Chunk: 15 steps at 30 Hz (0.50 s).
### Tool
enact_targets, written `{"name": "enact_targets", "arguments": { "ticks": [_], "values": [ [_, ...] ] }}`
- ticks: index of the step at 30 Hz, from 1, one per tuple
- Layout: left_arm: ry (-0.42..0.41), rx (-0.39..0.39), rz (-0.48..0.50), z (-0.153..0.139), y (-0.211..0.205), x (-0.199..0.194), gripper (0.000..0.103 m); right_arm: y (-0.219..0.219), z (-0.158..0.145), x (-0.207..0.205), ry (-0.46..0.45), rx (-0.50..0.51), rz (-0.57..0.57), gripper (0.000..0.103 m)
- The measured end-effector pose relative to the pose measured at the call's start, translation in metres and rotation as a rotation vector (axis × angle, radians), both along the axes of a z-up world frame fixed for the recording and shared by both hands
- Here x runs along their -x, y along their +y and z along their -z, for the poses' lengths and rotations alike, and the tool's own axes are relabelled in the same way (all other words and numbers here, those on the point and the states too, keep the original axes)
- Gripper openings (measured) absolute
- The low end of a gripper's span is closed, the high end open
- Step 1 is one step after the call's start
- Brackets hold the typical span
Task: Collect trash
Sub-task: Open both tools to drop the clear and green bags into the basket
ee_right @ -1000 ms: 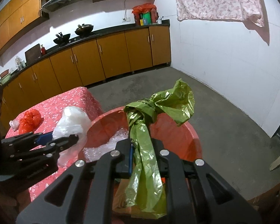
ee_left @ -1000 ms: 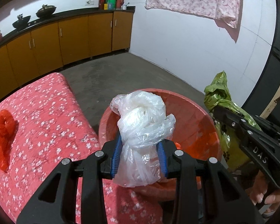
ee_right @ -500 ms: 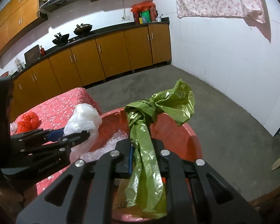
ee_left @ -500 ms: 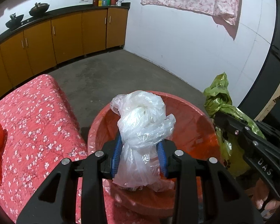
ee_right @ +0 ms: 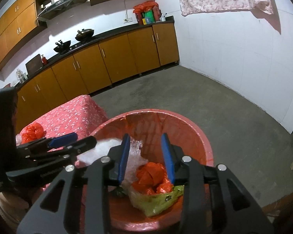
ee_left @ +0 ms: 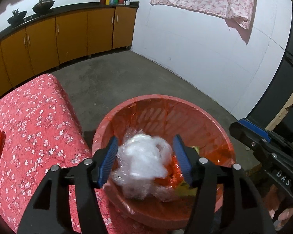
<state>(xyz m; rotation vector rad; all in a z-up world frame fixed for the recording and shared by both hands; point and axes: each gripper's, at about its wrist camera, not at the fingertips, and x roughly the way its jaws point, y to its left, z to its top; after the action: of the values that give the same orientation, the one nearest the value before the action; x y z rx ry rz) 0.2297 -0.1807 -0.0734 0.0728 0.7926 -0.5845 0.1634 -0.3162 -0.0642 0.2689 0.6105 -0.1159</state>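
Clear, crinkly plastic, the wad [ee_left: 144,161] sits blurred between my left gripper's [ee_left: 145,159] spread pads, which no longer press it; the jaws have just been opening, and it looks to be dropping into the red bin [ee_left: 211,117] directly below. My right gripper [ee_right: 146,156] has just been opening too, nothing between its pads; the green bag [ee_right: 160,200] lies limp in the bin under it, beside crumpled orange bags [ee_right: 152,175]. One orange bag [ee_right: 32,132] remains on the flowered bed [ee_left: 39,117], on my left gripper's side, so the left is nearer.
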Motion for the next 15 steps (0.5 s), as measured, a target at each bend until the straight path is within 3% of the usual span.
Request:
{"name": "enact_targets", "arguments": {
  "ticks": [6,12,15],
  "values": [
    [0.005,0.006,-0.053,-0.001,0.014,-0.001,0.061,-0.007,0.004,0.007,0.01,0.008,0.03,0.036],
    [-0.033,0.005,-0.137,-0.009,0.048,0.004,0.068,0.008,-0.003,0.009,-0.016,0.061,0.024,0.058],
    [-0.066,-0.005,-0.197,-0.014,0.077,0.011,0.074,0.025,-0.009,0.005,-0.038,0.084,0.005,0.078]
  ]
}}
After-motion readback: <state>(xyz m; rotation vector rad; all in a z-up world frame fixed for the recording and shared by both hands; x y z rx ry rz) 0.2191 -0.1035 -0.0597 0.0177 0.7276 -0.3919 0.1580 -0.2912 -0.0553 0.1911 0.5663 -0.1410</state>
